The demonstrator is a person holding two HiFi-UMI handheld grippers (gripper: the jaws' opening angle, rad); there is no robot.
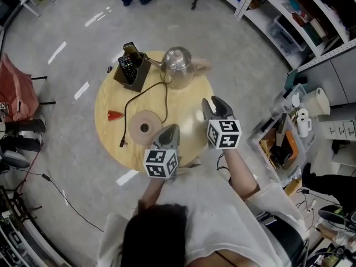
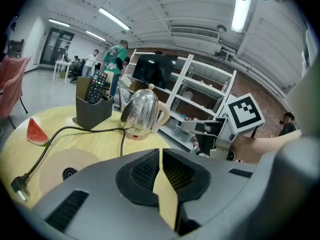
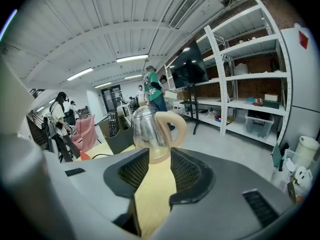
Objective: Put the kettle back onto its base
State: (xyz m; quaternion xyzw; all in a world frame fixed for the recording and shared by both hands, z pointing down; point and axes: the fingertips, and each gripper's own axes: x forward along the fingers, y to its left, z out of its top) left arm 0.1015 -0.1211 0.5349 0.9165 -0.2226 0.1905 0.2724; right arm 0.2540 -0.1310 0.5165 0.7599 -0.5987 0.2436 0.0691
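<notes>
Task barely begun, by appearance: the steel kettle (image 1: 177, 65) stands at the far side of the table (image 1: 109, 100), well apart from its base (image 1: 145, 127) at near left, with right gripper (image 1: 214, 102) jaws spread and empty and left gripper (image 1: 169, 131) jaws pressed together on nothing.

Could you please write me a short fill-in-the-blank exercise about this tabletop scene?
1. The kettle stands on the ___, not on its base.
2. The holder beside the kettle contains ___ controls.
3. The right gripper has its jaws ___, with nothing between them.
Missing words: table; remote; open.
</notes>
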